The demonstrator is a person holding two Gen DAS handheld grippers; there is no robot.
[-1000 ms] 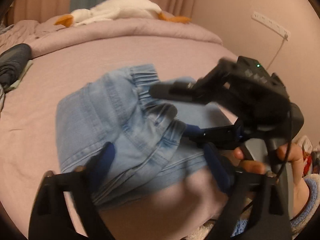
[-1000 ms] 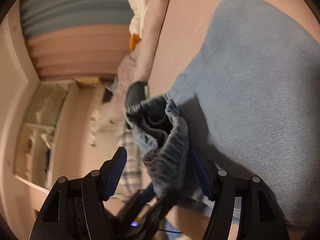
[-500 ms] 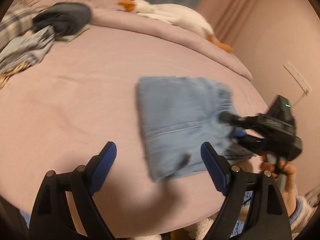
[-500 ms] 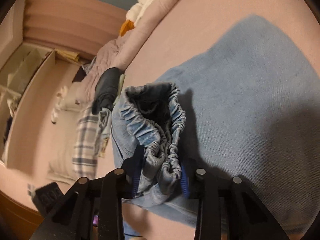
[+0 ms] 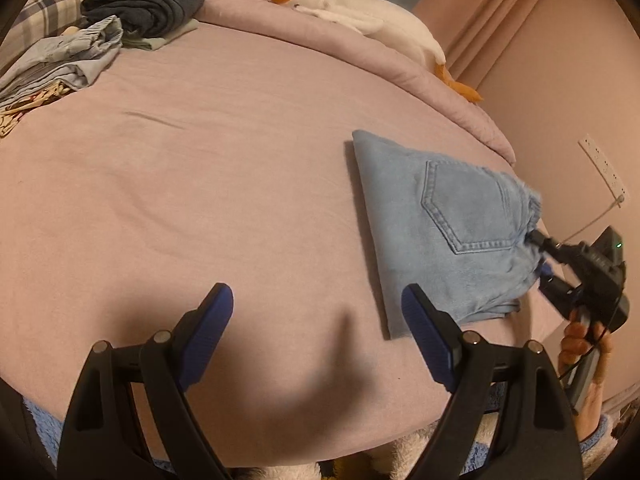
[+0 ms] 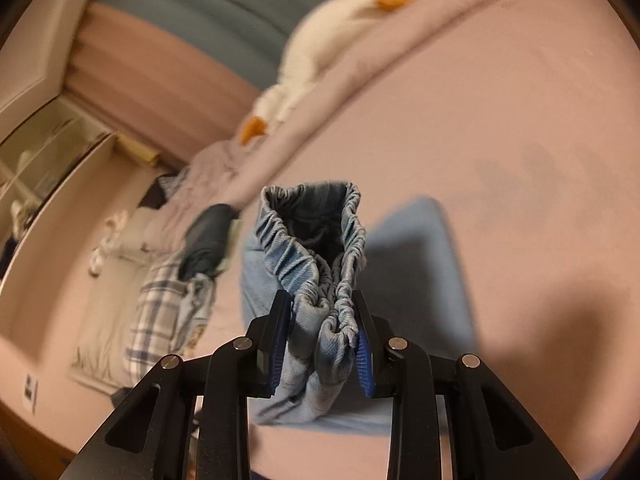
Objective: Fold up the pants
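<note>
Pink bedsheet [image 5: 200, 168] covers the working surface, with a plush goose [image 5: 360, 20] along the far pillow edge and a pile of other clothes [image 5: 100, 28] well apart at the far corner. Right gripper [image 6: 322, 334]: its pads are clamped on the bunched elastic waistband [image 6: 316, 240] of the pants [image 5: 448, 232], having just been closing within the last second, gathered denim filling the gap between them. Left gripper [image 5: 316, 332]: fingers spread wide with nothing between them, poised above bare sheet just beside the near corner of the garment. The pants lie as a folded blue packet on the right side of the bed, back pocket [image 5: 464, 208] uppermost, waistband end raised in the right-hand grip. Judgement on handling: soft, limp denim, moderately weighty for cloth, not fragile, not slippery; layers are likely to slide or sag if lifted from one end only. Best purchase is the thick gathered waistband or a folded edge through all layers, with the free hand supporting the opposite end
</note>
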